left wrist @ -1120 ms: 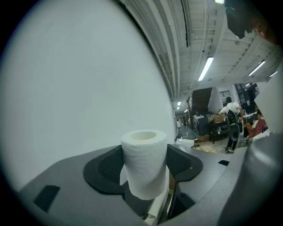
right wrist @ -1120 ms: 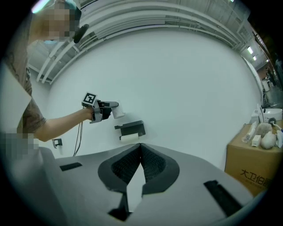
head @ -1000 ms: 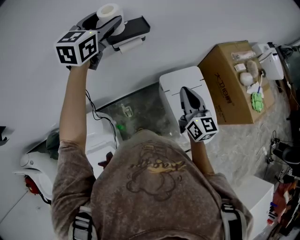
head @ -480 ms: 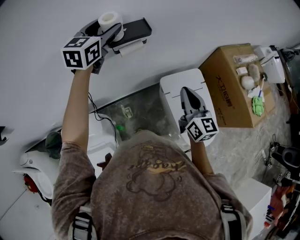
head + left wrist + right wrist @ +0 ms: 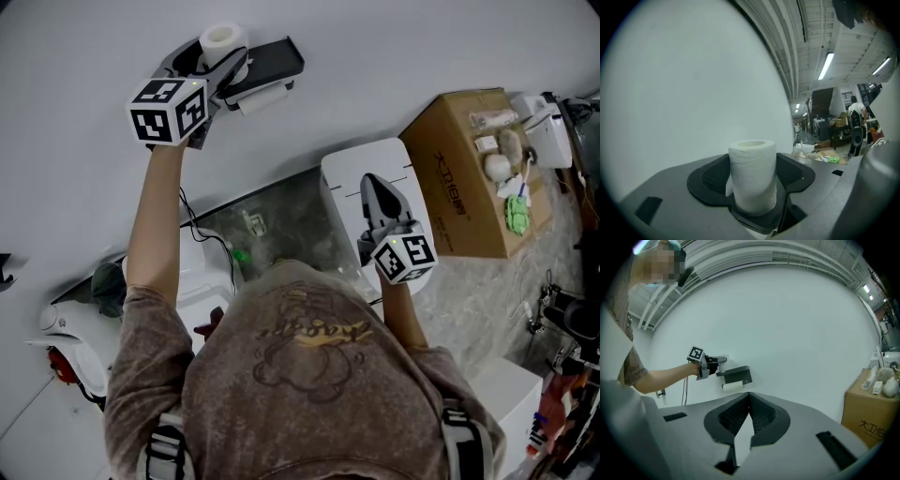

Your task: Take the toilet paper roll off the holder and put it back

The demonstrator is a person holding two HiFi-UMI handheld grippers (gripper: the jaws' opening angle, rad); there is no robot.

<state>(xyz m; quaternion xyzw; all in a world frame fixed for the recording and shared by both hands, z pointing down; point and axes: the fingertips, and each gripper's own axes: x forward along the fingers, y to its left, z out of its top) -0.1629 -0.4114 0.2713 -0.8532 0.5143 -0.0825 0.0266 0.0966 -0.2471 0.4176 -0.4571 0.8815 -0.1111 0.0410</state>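
Toilet paper roll (image 5: 752,176) clamped beside the wall holder (image 5: 270,62)

The white wall (image 5: 422,42) lies just beyond the left gripper (image 5: 216,56) fingers, and the black holder is just to their right. The roll stands upright between those fingers, gripped low on its body and off the holder. Reseating it probably calls for a light squeeze, so the soft tube is not crushed, and a level approach. The right gripper (image 5: 749,399) fingers are pressed together on nothing, well away.

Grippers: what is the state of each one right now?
Left gripper: closed on the toilet paper roll.
Right gripper: closed, empty.
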